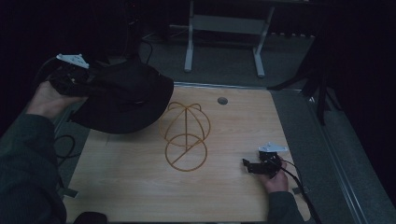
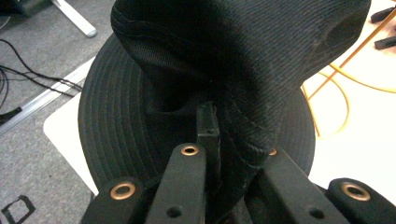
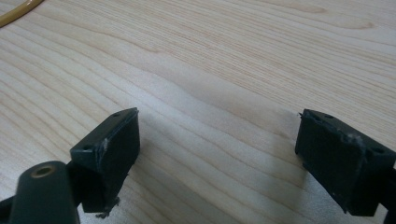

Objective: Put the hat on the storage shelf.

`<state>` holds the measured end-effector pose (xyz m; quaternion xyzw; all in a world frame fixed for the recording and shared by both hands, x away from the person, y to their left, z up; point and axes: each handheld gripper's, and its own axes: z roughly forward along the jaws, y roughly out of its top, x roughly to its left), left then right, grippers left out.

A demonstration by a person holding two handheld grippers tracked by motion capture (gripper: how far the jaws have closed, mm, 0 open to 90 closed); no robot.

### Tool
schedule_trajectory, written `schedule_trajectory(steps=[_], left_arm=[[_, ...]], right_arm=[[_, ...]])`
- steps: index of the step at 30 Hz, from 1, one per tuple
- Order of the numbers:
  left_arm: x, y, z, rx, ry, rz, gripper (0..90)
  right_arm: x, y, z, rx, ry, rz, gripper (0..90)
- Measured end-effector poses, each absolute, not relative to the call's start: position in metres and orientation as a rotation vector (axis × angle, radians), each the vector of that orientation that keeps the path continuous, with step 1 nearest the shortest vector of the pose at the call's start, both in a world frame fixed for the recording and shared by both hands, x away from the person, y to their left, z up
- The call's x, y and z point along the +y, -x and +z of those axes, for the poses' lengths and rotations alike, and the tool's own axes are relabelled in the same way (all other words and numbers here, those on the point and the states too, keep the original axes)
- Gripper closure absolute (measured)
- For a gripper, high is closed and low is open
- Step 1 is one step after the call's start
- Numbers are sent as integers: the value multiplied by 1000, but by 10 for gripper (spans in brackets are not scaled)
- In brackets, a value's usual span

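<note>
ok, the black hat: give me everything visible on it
The black hat is a soft bucket type in woven fabric, with a round crown and a wide brim stitched in concentric rows. The left gripper is shut on a pinched fold of it, holding it off the table at the far left corner, crumpled and tilted. It hangs just left of the wire stand; contact unclear.

black hat, gold wire stand, pale wood-grain table

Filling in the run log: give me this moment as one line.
left gripper: shut on hat, held above table | right gripper: open, resting on table | wire stand: bare
</note>
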<state>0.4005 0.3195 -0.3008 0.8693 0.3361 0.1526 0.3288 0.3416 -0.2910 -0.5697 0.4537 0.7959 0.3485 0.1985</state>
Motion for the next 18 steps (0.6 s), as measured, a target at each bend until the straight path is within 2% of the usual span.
schedule_trajectory(steps=[18], left_arm=[[310, -403, -282, 796, -2278, 376, 881]], right_arm=[[-291, -342, -570, 2229, -1268, 976, 138]])
